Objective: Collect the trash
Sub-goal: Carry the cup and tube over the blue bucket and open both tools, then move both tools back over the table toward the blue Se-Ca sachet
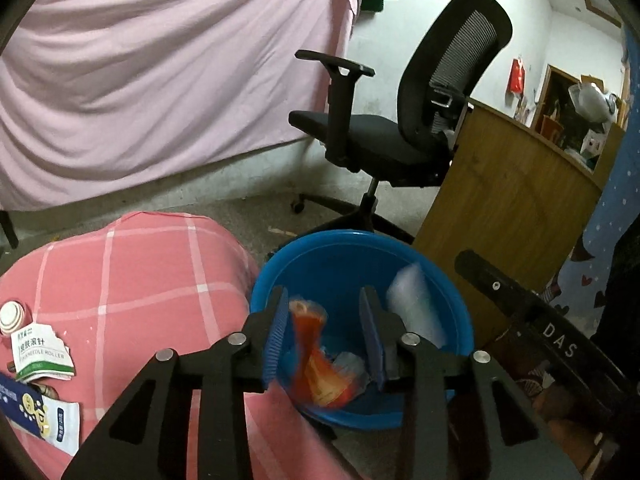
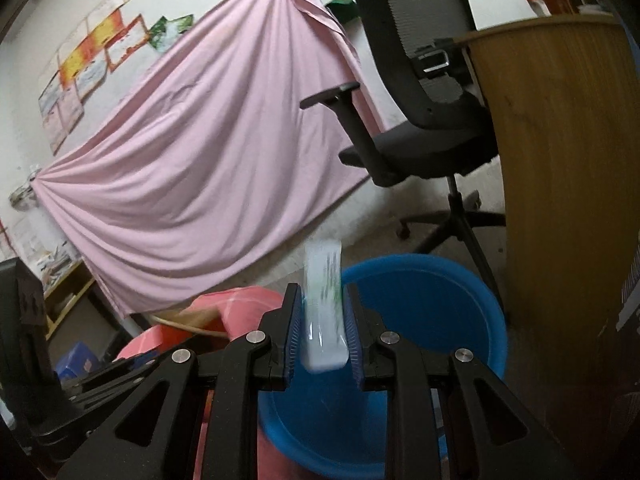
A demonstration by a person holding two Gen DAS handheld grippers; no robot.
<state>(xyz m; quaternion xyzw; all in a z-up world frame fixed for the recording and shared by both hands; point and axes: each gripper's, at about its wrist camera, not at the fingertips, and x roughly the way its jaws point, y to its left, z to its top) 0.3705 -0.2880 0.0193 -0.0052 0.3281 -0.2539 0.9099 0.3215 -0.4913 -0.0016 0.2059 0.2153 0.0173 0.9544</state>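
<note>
Jaws of the left gripper (image 1: pixel 326 332) stand apart over the blue basin (image 1: pixel 460 308); a blurred orange wrapper (image 1: pixel 316 356) hangs between them, clear of both pads. Only the right view shows the right gripper (image 2: pixel 322 324) clamped on a white packet (image 2: pixel 323 304) above the basin's rim. More packets (image 1: pixel 42 354) lie on the pink bedding (image 1: pixel 140 280), partly cut off.

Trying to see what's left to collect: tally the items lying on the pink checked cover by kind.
Torn white-and-green box: 1
Blue-and-white pouch: 1
Striped round object: 1
Total: 3
</note>
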